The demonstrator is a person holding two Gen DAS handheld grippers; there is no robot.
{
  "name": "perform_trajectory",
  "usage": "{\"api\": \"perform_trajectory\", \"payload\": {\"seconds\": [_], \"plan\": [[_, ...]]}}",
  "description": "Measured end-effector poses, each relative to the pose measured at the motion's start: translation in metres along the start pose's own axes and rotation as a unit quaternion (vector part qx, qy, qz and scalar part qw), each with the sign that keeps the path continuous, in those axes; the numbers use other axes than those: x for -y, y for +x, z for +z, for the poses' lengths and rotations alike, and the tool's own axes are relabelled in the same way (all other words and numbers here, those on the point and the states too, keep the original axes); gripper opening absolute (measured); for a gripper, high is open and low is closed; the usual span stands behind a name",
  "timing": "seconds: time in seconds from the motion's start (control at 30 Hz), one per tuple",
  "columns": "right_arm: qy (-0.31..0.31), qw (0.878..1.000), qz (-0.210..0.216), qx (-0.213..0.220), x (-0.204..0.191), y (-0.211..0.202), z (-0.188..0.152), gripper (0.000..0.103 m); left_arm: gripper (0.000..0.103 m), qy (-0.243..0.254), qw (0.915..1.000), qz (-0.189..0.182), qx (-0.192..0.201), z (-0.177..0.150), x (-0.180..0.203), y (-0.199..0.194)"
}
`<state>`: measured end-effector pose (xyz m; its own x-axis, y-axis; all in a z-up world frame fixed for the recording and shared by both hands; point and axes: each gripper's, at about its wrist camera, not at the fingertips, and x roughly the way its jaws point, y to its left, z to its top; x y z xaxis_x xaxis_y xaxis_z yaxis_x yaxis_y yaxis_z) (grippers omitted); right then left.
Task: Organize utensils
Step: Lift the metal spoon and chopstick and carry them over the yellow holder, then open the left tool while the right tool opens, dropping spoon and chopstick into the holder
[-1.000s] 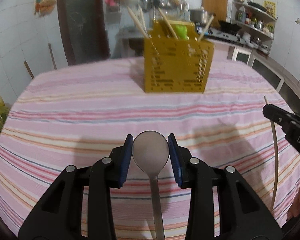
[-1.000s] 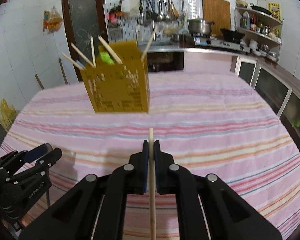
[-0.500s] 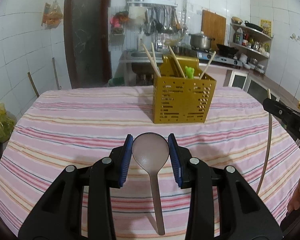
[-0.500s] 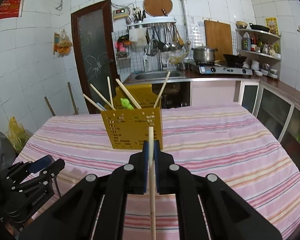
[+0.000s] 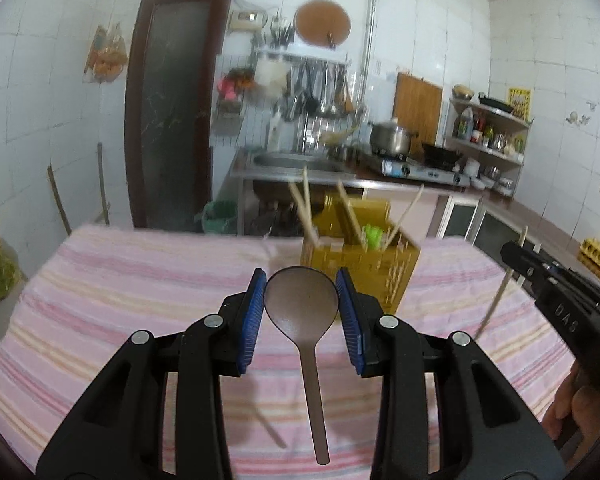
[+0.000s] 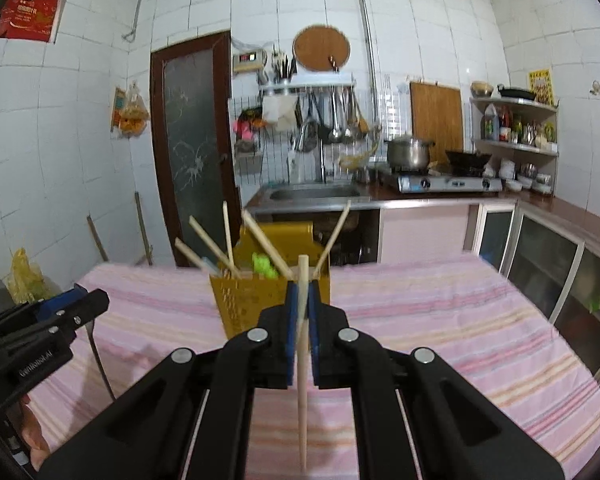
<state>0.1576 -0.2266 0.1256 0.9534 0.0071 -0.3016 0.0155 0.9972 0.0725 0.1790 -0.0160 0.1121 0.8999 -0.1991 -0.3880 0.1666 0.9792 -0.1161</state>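
My left gripper (image 5: 301, 294) is shut on a brown spoon (image 5: 302, 308), gripping its bowl, with the handle hanging down above the table. My right gripper (image 6: 302, 308) is shut on a wooden chopstick (image 6: 302, 380), held upright. A yellow perforated utensil holder (image 5: 360, 276) stands on the striped tablecloth beyond both grippers; it also shows in the right wrist view (image 6: 260, 300). It holds several chopsticks and a green item. The right gripper (image 5: 556, 300) shows at the right edge of the left wrist view, and the left gripper (image 6: 40, 336) at the left edge of the right wrist view.
The table (image 6: 440, 320) has a pink striped cloth. Behind it are a sink counter (image 6: 316, 194), a gas stove with a pot (image 6: 410, 154), shelves (image 6: 516, 120) and a dark door (image 6: 192, 136). Cabinets (image 6: 548, 256) run along the right.
Both grippers have risen and tilted up with their utensils, so the holder now sits lower and more of the kitchen wall is in view.
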Motion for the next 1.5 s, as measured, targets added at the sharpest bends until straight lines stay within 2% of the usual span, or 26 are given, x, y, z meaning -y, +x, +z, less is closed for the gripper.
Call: {"api": "perform_trajectory", "payload": {"seconds": [0.17, 0.37, 0.47, 0.57, 0.73, 0.9, 1.17, 1.23, 1.3, 1.37, 1.4, 1.43, 1.47, 1.5], "plan": [[-0.005, 0.999, -0.001, 0.036, 0.002, 0.008, 0.044, 0.006, 0.035, 0.004, 0.9989, -0.013, 0.046, 0.054, 0.010, 0.004], [-0.013, 0.996, 0.003, 0.093, 0.001, 0.016, 0.112, 0.006, 0.035, 0.034, 0.9918, -0.012, 0.123, 0.120, 0.037, 0.025], [-0.015, 0.994, 0.004, 0.110, 0.003, 0.026, 0.133, 0.006, 0.035, 0.054, 0.9885, -0.007, 0.141, 0.137, 0.050, 0.050], [-0.013, 0.993, 0.008, 0.117, 0.005, 0.042, 0.142, 0.006, 0.035, 0.054, 0.9888, -0.006, 0.139, 0.142, 0.056, 0.082], [-0.006, 0.993, 0.013, 0.115, 0.007, 0.073, 0.139, 0.006, 0.035, 0.056, 0.9912, 0.001, 0.120, 0.128, 0.056, 0.139], [0.005, 0.996, 0.020, 0.086, 0.014, 0.108, 0.119, 0.006, 0.035, 0.053, 0.9944, 0.004, 0.091, 0.102, 0.047, 0.178], [0.000, 1.000, 0.017, 0.018, 0.021, 0.152, 0.074, 0.006, 0.036, 0.042, 0.9973, 0.008, 0.059, 0.069, 0.032, 0.208], [0.000, 1.000, 0.007, 0.000, 0.024, 0.157, 0.065, 0.006, 0.042, 0.034, 0.9978, 0.008, 0.057, 0.069, 0.028, 0.201], [-0.003, 1.000, 0.004, -0.009, 0.027, 0.158, 0.059, 0.006, 0.062, 0.023, 0.9982, 0.003, 0.055, 0.072, 0.026, 0.189], [-0.008, 1.000, 0.002, -0.021, 0.028, 0.157, 0.060, 0.008, 0.069, 0.025, 0.9973, 0.012, 0.068, 0.077, 0.023, 0.168], [-0.010, 1.000, -0.005, -0.027, 0.029, 0.154, 0.062, 0.012, 0.075, 0.030, 0.9967, 0.016, 0.073, 0.080, 0.023, 0.155], [-0.009, 1.000, -0.005, -0.028, 0.030, 0.149, 0.066, 0.036, 0.078, 0.033, 0.9963, 0.020, 0.077, 0.083, 0.023, 0.145], [-0.008, 1.000, -0.006, -0.023, 0.030, 0.141, 0.069, 0.066, 0.083, 0.036, 0.9958, 0.023, 0.081, 0.087, 0.020, 0.130], [-0.009, 1.000, -0.010, -0.016, 0.030, 0.131, 0.073, 0.073, 0.087, 0.035, 0.9956, 0.024, 0.083, 0.090, 0.018, 0.116]]}}
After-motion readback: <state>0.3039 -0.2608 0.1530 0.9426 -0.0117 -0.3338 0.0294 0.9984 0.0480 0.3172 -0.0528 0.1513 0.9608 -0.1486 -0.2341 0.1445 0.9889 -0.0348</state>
